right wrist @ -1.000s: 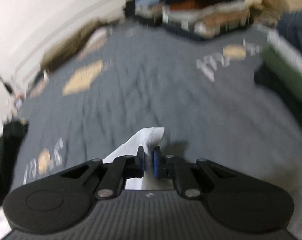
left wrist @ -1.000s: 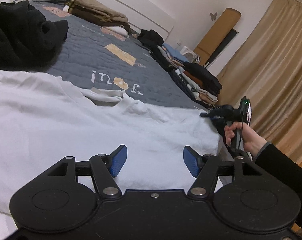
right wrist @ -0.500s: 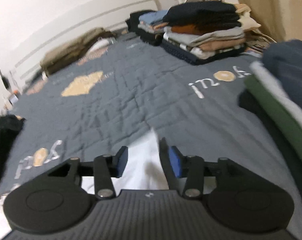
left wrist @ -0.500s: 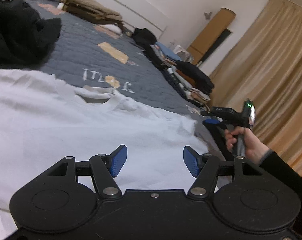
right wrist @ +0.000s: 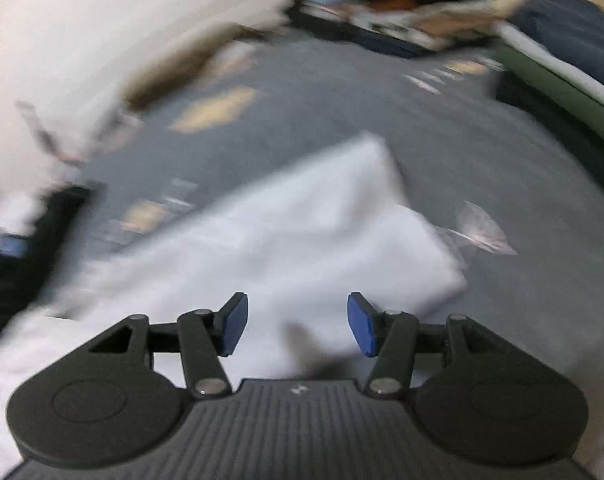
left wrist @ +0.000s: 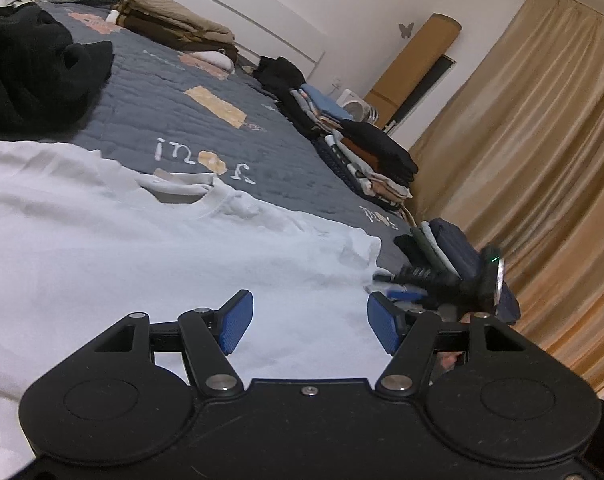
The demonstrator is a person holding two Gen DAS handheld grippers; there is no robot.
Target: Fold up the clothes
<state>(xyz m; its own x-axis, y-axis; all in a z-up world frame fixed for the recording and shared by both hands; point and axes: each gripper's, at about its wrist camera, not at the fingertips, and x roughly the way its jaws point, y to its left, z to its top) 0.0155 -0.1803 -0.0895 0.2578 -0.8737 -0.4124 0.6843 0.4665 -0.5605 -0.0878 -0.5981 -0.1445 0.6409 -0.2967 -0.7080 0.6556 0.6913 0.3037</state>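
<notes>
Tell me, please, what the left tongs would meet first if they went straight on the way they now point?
Most likely the white T-shirt spread on the bed: the open left tongs angle down over it, with nothing between. Depth is hard to judge.

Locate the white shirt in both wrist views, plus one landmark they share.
Left wrist: the white shirt fills the left and centre, spread flat on the grey bedspread, collar towards the top.
Right wrist: the shirt sits centre frame, blurred, its sleeve end pointing up and right.
Shared landmark: the stack of folded clothes at the bed's far edge, upper right in the right wrist view.
</notes>
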